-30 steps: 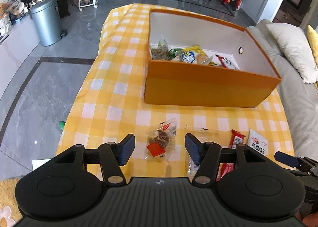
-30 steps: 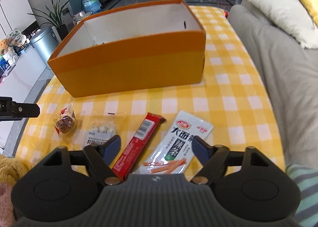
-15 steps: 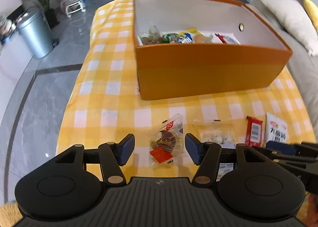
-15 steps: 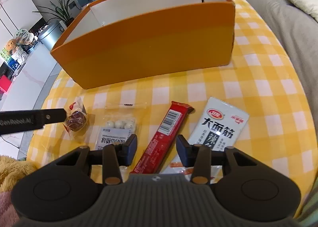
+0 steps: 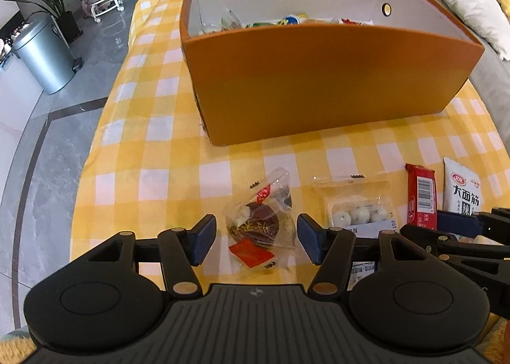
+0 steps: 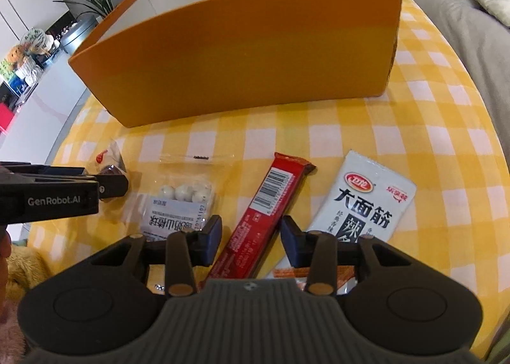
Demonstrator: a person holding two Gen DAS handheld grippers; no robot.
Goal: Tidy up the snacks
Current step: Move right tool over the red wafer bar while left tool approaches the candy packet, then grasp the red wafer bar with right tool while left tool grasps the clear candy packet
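An orange box (image 5: 318, 77) with several snacks inside stands on the yellow checked tablecloth (image 5: 153, 128); it also shows in the right wrist view (image 6: 236, 54). My left gripper (image 5: 255, 238) is open, its fingers on either side of a clear packet with a brown cake (image 5: 259, 227), not touching it. My right gripper (image 6: 251, 241) is open around the lower end of a red snack bar (image 6: 264, 204). Between them lies a clear bag of white balls (image 5: 360, 214), seen also in the right wrist view (image 6: 185, 195). A white spicy-strip packet (image 6: 363, 201) lies right of the bar.
A grey sofa with cushions (image 5: 468, 3) borders the table on the right. A metal bin (image 5: 44, 54), a plant and a water bottle stand on the tiled floor to the left. The table's left edge (image 5: 92, 153) drops to the floor.
Both grippers have come down closer to the table and forward. The left now straddles the cake packet. The right has narrowed its opening and now straddles the red bar.
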